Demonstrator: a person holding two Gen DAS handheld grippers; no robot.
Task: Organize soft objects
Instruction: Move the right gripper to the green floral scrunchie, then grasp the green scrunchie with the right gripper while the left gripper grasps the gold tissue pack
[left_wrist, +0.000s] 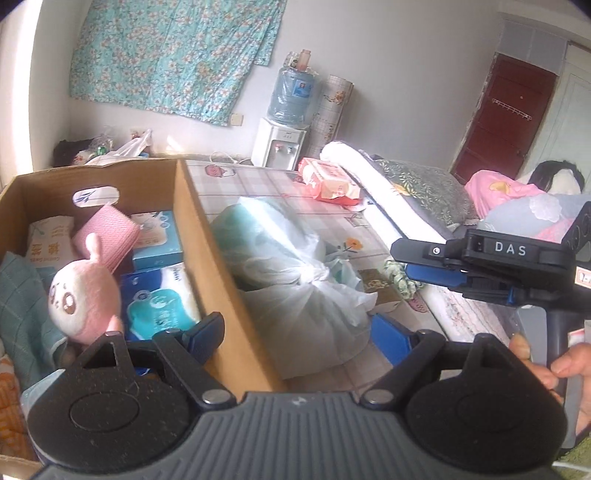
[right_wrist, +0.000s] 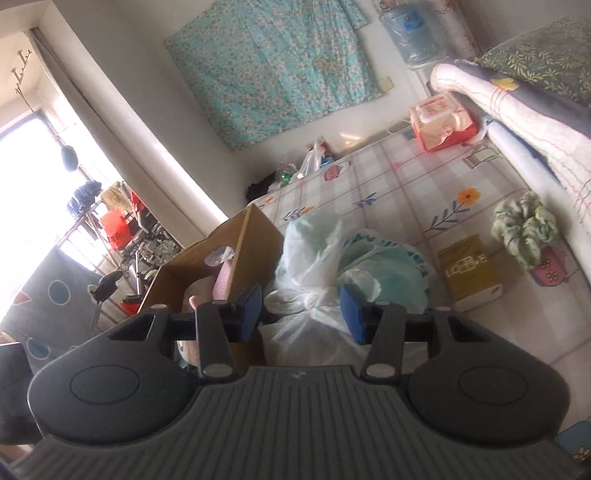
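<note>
Right now the right gripper (right_wrist: 303, 310) is part open and empty, the tied plastic bag (right_wrist: 325, 280) just ahead between its jaws. Left gripper (left_wrist: 295, 332) is wide, empty, straddling the cardboard box (left_wrist: 207, 236) wall.

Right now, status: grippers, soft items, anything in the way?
Left gripper open, empty, straddling the cardboard box wall. Right gripper open, empty. Pink plush in box; tied plastic bag on the bed beside it, directly ahead.

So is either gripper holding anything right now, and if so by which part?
Nothing is held. The left gripper stands open astride the brown cardboard box's wall, not touching it. The right gripper is open in front of the knotted white plastic bag.
</note>
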